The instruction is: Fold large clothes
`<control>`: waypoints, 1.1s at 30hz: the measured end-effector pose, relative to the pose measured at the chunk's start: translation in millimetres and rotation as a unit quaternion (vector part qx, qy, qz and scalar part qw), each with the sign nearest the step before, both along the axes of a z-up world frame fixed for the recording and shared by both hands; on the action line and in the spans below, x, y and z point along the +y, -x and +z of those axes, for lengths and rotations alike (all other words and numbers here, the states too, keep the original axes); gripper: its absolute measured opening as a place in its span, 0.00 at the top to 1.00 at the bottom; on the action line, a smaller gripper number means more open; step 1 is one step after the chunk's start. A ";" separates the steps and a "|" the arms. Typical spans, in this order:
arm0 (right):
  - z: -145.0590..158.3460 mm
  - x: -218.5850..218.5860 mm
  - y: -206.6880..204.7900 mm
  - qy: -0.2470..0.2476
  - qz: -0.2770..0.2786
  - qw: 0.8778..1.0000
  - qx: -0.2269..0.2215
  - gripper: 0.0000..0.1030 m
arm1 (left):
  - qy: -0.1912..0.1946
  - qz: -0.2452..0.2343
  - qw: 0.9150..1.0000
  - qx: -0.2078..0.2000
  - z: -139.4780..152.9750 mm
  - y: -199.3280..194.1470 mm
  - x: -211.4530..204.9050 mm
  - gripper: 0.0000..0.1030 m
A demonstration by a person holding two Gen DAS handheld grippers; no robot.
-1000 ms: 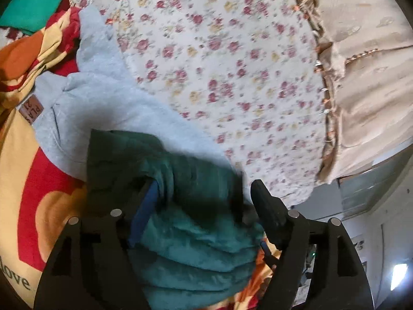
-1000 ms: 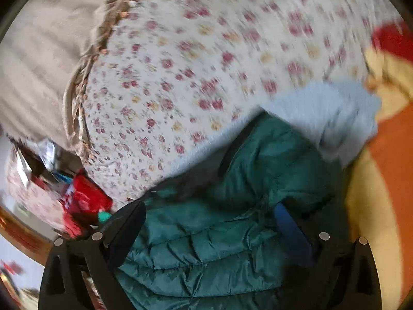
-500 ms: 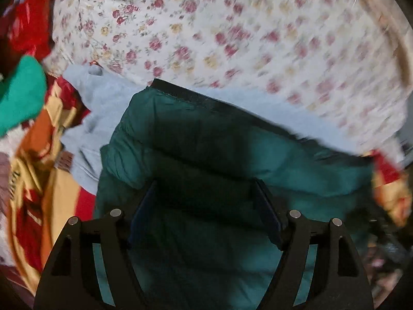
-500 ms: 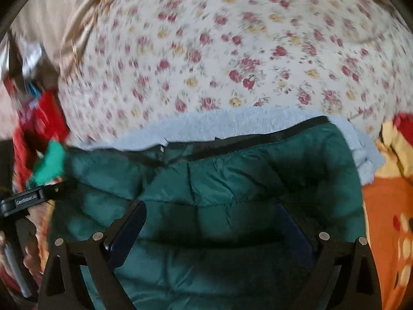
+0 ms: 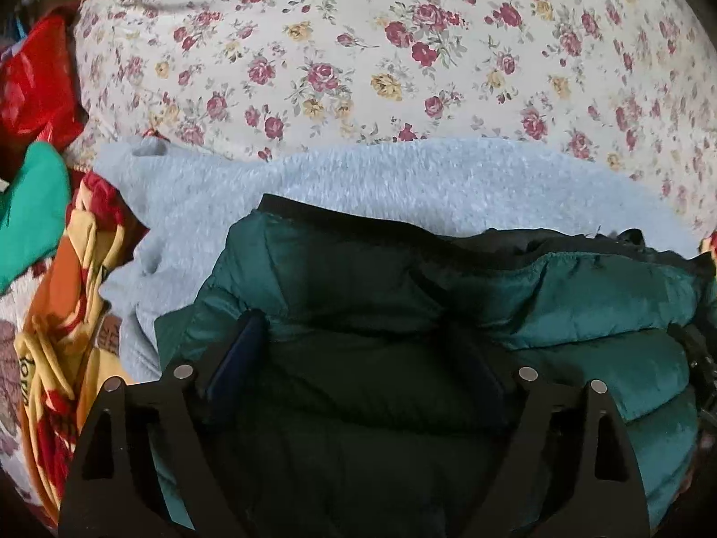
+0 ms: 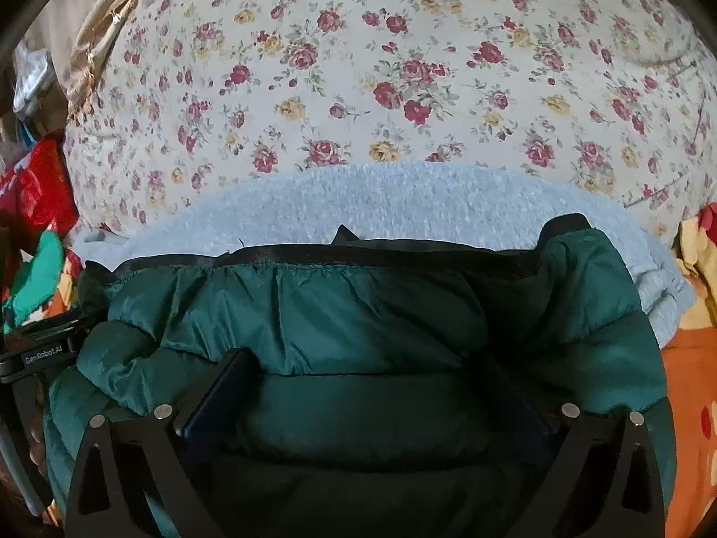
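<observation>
A: Where's the green puffer jacket (image 5: 560, 309)?

B: At 6 o'clock, atop the grey sweatshirt (image 6: 403, 201) on the floral sheet (image 5: 358, 45).

A: The grippers?

B: Left gripper (image 5: 354, 340) and right gripper (image 6: 367, 376) spread wide, pressed into padding; any grip is hidden. The jacket's lower part is cut off.

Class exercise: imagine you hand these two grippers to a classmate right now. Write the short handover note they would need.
Left gripper: jaws apart, pressed into the green puffer jacket; no pinch visible.
Right gripper: the same, fingers spread on the jacket's quilted top.
Position: the jacket lies bunched on the grey sweatshirt, which rests on the floral sheet. Other clothes are piled at the left.
Done: the jacket looks doubled over into a bundle.
Left: probably flatten and square it, then release; the grey sweatshirt looks unfolded.
</observation>
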State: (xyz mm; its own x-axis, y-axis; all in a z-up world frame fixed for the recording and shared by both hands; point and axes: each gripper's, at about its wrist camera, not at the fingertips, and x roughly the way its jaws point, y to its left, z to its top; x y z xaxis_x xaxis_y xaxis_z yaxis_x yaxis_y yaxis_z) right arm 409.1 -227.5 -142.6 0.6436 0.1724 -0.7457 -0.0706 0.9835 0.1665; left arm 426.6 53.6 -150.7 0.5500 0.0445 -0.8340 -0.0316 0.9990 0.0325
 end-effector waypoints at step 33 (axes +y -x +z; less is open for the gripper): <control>25.9 -64.1 116.2 -0.043 -0.064 0.996 -0.036 0.01 | 0.107 0.062 0.992 -0.037 38.2 98.9 93.2 0.12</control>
